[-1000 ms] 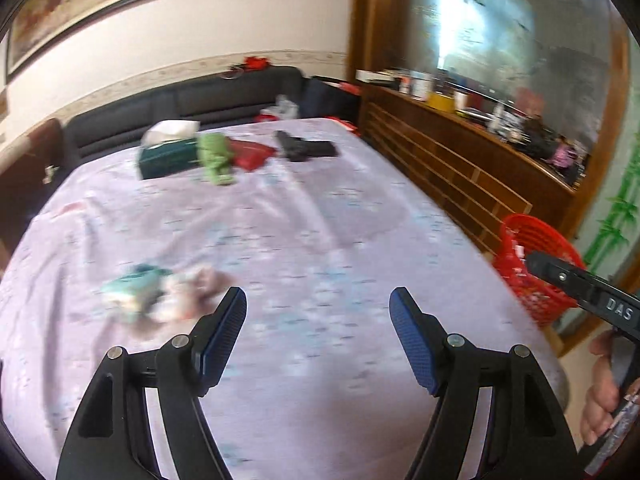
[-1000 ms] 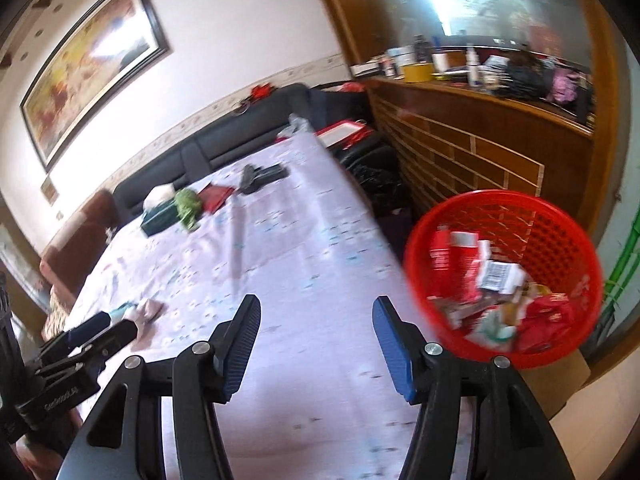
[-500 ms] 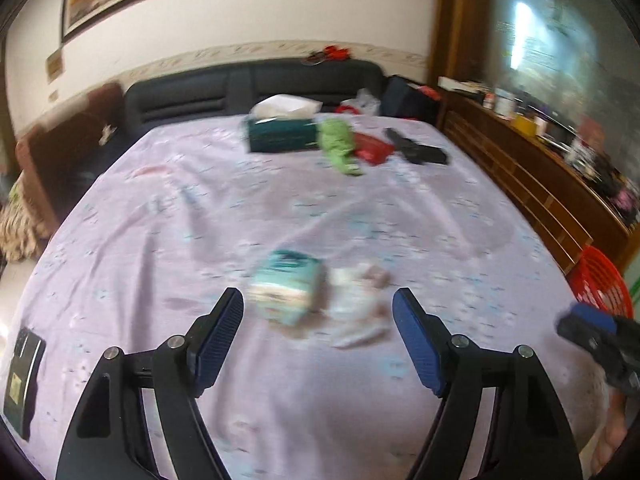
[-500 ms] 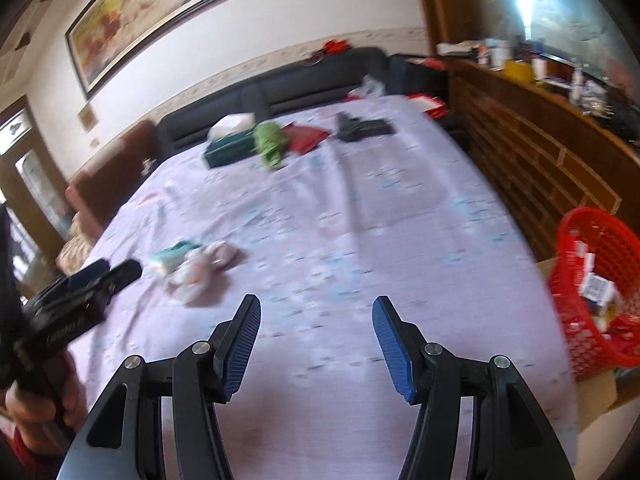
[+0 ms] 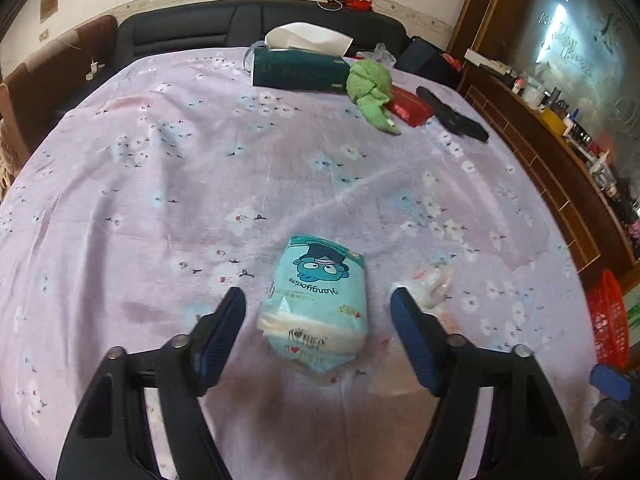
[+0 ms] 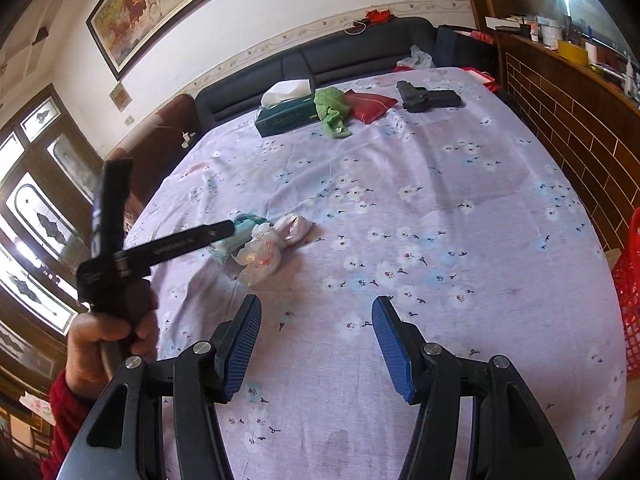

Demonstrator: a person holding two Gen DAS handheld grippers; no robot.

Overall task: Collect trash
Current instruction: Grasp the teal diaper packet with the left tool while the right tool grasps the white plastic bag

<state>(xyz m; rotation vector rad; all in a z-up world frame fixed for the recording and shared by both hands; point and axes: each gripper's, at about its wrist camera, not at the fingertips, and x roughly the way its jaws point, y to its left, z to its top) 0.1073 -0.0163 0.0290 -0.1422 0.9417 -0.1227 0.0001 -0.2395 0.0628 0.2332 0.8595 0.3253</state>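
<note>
A teal tissue pack (image 5: 320,300) with a cartoon face lies on the lilac flowered tablecloth (image 5: 200,184). It sits between the jaws of my left gripper (image 5: 316,294), which are closing around it, with a gap on both sides of the pack. Crumpled clear plastic wrappers (image 5: 430,284) lie just right of the pack, beside the right fingertip. In the right wrist view a hand holds the left gripper, and one of its fingers (image 6: 180,245) reaches the pack (image 6: 240,236) and wrappers (image 6: 264,256). My right gripper (image 6: 316,312) hovers over bare cloth, narrowing slightly with nothing between its jaws.
A red mesh basket (image 5: 608,320) with trash stands off the table's right edge. At the far end lie a green tissue box (image 5: 296,68), a green cloth (image 5: 372,96), a red pouch (image 5: 408,108) and a black object (image 5: 452,116). A wooden sideboard (image 6: 568,120) runs along the right.
Both grippers swung left, away from the basket. The left one has come down over the teal pack, which now lies between its narrowing jaws. The right one now faces the table's middle.
</note>
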